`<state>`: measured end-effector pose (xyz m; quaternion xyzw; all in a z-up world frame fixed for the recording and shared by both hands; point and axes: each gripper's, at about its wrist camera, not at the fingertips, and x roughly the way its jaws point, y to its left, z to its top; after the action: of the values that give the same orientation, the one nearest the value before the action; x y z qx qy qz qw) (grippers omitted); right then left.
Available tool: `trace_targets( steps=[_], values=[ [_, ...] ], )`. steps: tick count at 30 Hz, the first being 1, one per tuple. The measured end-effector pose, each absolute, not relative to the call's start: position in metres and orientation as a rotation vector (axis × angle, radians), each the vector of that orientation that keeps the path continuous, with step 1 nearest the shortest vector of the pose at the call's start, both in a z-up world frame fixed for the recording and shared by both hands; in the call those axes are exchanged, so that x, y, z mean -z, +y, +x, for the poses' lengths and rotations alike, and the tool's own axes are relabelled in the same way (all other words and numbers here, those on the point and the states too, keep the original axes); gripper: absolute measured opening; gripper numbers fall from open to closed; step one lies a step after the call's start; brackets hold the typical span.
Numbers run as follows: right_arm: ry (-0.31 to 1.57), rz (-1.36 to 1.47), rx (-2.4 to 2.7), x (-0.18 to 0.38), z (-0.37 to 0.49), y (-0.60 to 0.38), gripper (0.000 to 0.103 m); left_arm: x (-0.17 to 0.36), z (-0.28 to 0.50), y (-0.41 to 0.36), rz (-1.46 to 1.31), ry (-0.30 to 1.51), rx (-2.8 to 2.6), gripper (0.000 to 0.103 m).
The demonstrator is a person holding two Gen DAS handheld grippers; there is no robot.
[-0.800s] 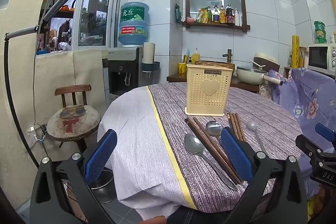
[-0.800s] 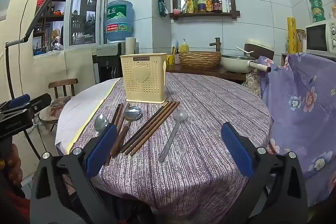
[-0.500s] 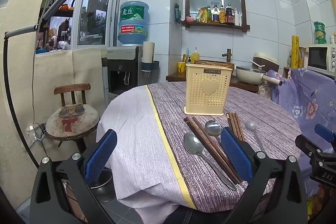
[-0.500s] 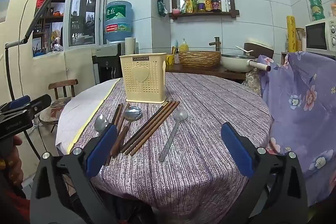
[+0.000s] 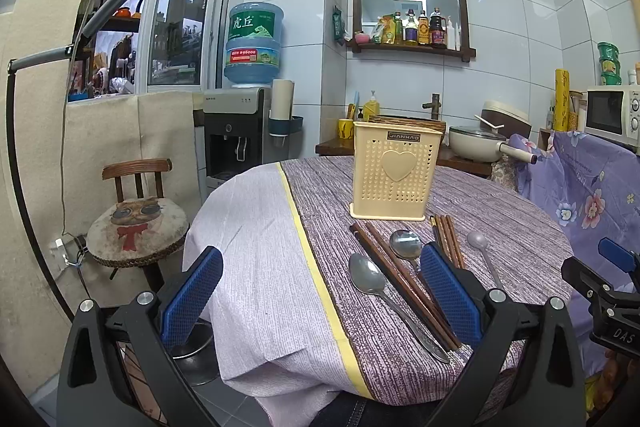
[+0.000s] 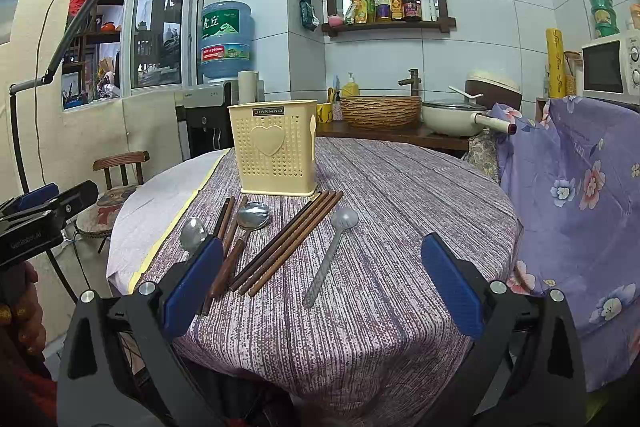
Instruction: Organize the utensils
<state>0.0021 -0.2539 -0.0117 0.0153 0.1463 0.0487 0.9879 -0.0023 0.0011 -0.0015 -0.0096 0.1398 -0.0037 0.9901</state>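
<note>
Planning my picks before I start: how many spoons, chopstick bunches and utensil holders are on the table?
Spoons: 3
Chopstick bunches: 2 (a pair on the left, a thicker bunch on the right)
Utensil holder: 1, standing upright behind them
Total: 6

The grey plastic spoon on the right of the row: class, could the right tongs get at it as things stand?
Probably yes. The right tongs are open and empty, and the grey plastic spoon lies apart from the chopsticks, with nothing in between.
</note>
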Motion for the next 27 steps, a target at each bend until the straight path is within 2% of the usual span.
trace_targets(
  steps=[27],
  values=[
    [0.298,0.036,-0.104,0.0104,0.0025,-0.2543,0.098,0.0001,0.0001,-0.0036,-0.016,0.282,0.011,0.098]
  ],
)
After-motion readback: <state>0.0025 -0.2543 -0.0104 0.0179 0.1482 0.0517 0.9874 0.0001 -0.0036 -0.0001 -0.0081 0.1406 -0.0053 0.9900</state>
